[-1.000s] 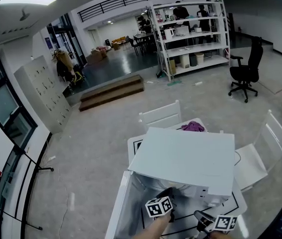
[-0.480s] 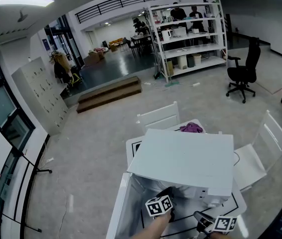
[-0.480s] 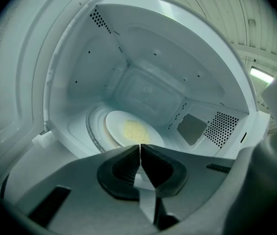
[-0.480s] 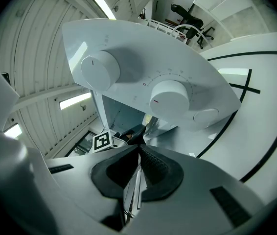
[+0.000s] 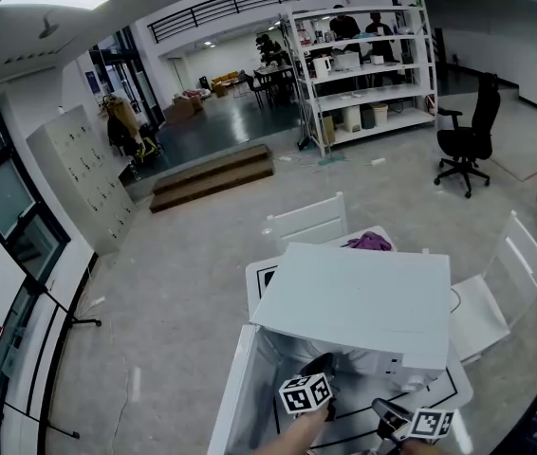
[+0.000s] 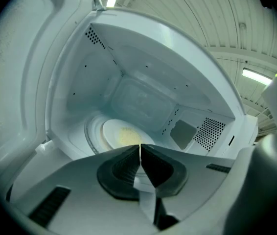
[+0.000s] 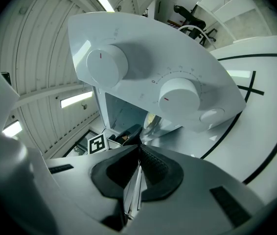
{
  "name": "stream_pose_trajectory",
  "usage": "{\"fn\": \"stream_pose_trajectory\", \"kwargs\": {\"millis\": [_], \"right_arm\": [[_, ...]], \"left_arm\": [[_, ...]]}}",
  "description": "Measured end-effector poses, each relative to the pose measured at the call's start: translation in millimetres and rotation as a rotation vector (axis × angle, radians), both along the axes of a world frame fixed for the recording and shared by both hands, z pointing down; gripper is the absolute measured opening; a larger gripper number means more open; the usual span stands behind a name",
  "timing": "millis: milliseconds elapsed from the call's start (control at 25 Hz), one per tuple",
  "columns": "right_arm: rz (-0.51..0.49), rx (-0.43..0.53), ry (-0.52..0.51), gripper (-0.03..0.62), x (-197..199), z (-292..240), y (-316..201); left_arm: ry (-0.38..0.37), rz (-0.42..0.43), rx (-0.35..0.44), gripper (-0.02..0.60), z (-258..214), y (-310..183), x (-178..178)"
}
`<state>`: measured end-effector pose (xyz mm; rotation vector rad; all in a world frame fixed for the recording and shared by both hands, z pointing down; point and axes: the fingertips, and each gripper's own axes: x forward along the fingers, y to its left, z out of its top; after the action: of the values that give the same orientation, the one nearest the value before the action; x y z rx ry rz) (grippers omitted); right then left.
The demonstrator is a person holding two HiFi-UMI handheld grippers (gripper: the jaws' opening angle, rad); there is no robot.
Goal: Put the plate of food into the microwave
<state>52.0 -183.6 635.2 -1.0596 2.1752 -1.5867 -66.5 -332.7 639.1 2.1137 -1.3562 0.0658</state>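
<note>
**Spotter:** What does the head view give you?

**Operator:** I'm looking down on the microwave. It takes up the middle of the tabletop, and its door is swung out past the near left corner. My left gripper reaches into the opening. My right gripper hangs at the near right edge, in front of the controls.

**Spotter:** And the left gripper view?

**Operator:** The jaws are pressed together with nothing between them. Beyond them the plate of food sits in the middle of the turntable on the cavity floor. I judge the placing itself is done.

**Spotter:** Right gripper view?

**Operator:** Those jaws are together and empty too. They point at the control panel and its two knobs.

**Spotter:** So what's the step in hand?

**Operator:** Clearing out and shutting the door, I'd say. I'd draw the left gripper straight back over the front lip of the cavity, staying level so it doesn't clip the plate. Then I'd press on the door's outer face near its free edge. A slow push is best, so the microwave doesn't slide on the tabletop.
</note>
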Motion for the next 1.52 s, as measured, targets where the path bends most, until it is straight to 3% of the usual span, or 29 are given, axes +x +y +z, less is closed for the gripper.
{"fn": "stream_pose_trajectory", "kwargs": {"millis": [400, 560, 800, 1520], "right_arm": [[0.014, 0.098, -0.001, 0.014, 2, -23, -4], [0.071, 0.035, 0.026, 0.014, 7, -17, 6], [0.049, 0.163, 0.043, 0.014, -1, -36, 10], [-0.053, 0.270, 0.145, 0.002, 6, -60, 59]], "left_arm": [[0.051, 0.049, 0.052, 0.015, -28, 62, 4], [0.062, 0.074, 0.067, 0.015, -34, 82, 2], [0.073, 0.109, 0.082, 0.015, -44, 105, -2], [0.083, 0.098, 0.110, 0.015, -68, 186, 11]]}}
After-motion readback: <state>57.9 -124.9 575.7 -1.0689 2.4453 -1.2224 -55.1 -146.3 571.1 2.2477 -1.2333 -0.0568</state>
